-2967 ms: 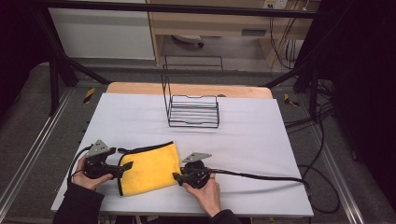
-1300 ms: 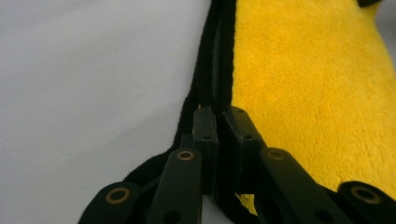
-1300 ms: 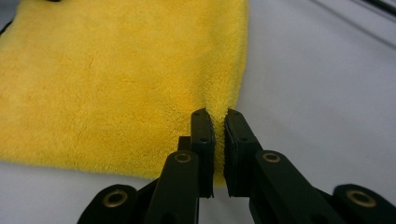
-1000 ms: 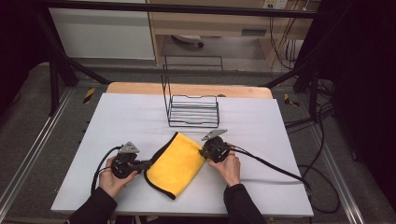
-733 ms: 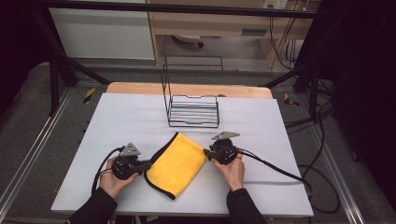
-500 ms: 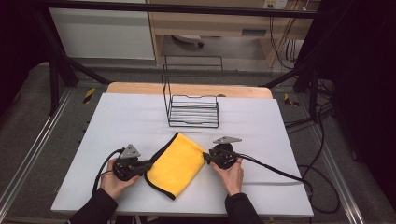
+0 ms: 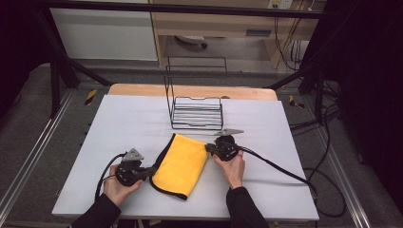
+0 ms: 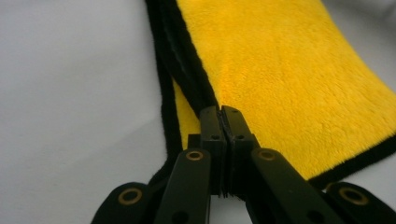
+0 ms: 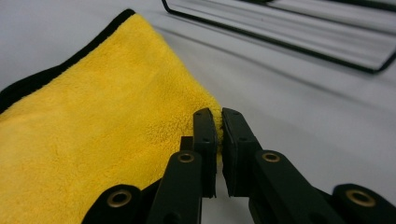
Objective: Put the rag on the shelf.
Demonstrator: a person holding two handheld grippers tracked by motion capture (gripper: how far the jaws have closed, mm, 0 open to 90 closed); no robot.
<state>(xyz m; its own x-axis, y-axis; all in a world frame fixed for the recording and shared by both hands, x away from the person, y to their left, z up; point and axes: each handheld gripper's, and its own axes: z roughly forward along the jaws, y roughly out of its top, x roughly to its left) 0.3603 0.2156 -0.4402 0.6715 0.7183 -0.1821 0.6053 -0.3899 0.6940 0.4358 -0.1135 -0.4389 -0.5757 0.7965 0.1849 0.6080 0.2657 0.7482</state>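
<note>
The cloth point(image 7: 180, 164) lies folded on the desk point(image 7: 119, 118), slanted from 1 o'clock down to 7 o'clock, between the two hands. How many layers the fold has is hard to make out; in the left gripper view a second black-bound edge peeks from under the top one. The pile is plush yellow, trimmed in a narrow black hem.

The left claw point(image 8: 221, 112) is clenched on the cloth's hem at the 9 o'clock side, its jaws having just been closing, with the trim pinched between them. The right claw point(image 9: 218, 114) grips the yellow fold at the 2 o'clock corner (a thin slit between the jaws), and has likewise just been closing.

At 12 o'clock stands a black wire rack point(image 7: 197, 111), cut off in the right gripper view.
</note>
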